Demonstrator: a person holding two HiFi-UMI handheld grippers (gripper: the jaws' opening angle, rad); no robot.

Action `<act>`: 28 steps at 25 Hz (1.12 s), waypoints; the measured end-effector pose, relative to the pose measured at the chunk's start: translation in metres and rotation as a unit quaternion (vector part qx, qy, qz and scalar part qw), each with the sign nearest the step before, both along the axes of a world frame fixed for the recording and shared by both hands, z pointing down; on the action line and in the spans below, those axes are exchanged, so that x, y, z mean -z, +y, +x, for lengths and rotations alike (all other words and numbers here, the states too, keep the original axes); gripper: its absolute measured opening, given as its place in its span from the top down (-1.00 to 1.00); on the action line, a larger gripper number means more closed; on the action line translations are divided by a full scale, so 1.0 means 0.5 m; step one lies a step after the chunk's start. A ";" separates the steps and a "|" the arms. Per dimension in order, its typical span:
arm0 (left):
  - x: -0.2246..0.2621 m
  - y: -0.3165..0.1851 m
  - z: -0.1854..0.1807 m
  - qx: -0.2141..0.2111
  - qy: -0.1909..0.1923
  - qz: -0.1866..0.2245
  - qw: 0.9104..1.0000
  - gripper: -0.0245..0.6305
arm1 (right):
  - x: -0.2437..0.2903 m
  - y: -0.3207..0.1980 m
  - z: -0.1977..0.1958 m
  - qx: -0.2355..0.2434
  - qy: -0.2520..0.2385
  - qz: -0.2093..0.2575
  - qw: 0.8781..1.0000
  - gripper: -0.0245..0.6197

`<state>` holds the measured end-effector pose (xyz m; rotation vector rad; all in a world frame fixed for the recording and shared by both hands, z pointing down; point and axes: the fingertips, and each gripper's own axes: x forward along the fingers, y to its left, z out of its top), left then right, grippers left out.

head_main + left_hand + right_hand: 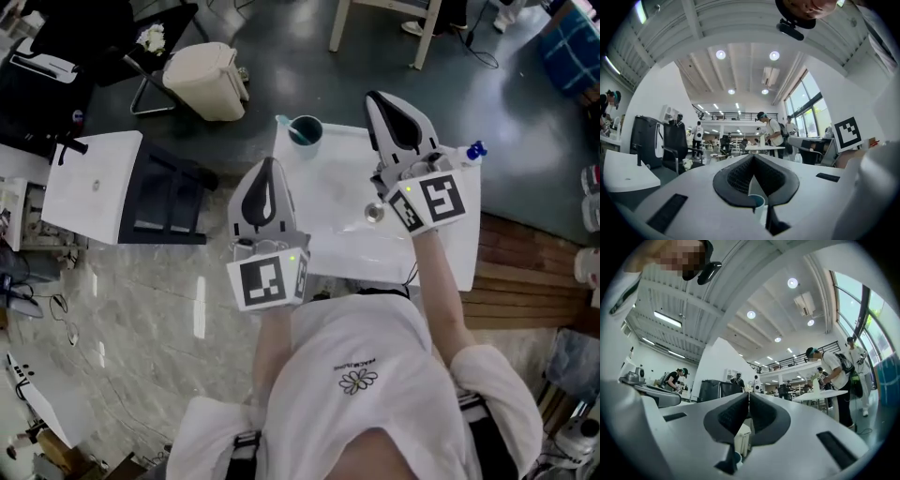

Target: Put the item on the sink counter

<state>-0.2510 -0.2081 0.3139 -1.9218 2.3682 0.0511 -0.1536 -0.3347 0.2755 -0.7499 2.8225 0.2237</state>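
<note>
**Both grippers are hovering empty over the sink desk while a cup is sitting at its corner**

A person in a white T-shirt is standing at a white sink desk (450,234), holding a gripper in each hand. The left gripper (269,162) is hanging over the desk's near left edge with its jaws pressed together on nothing. The right gripper (373,97) is reaching over the basin, above the round metal drain (374,213), and its jaws are likewise closed and empty.

The likeliest item, a teal plastic cup (307,129), is standing upright on the far left corner of the desk, close to the edge. So it appears to be on the sink desk already, though I cannot tell for sure that it is the thing meant.

The main risk, as I judge it, is sitting at that corner. With the jaws shut, a reach toward the cup would be pushing it rather than taking it, and a nudge could be sending it off the edge to the dark floor. A small blue-capped bottle (475,150) is perching at the desk's far right edge, near the right gripper, and a careless sweep could be knocking that off too.

Around the desk, a beige lidded waste bin (206,82) is standing on the floor beyond the cup, and a black chair (169,192) is sitting beside a second white side desk (89,187) to the left. Nothing is blocking the way between the jaws and the cup.
</note>
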 end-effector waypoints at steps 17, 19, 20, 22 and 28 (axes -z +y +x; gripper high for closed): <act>0.097 -0.066 0.291 -0.182 -0.039 0.058 0.981 0.88 | 0.039 0.103 0.399 -0.232 0.019 0.035 0.972 0.89; 0.105 -0.068 0.312 -0.193 -0.041 0.063 0.978 0.88 | 0.016 0.107 0.425 -0.243 0.020 0.018 0.970 0.89; 0.108 -0.068 0.320 -0.197 -0.043 0.065 0.977 0.88 | 0.004 0.110 0.435 -0.248 0.022 0.009 0.969 0.89; 0.110 -0.064 0.333 -0.200 -0.046 0.065 0.976 0.88 | -0.017 0.120 0.455 -0.255 0.023 -0.006 0.967 0.89; 0.093 -0.050 0.340 -0.192 -0.044 0.058 0.979 0.88 | -0.067 0.142 0.485 -0.260 0.030 -0.039 0.964 0.89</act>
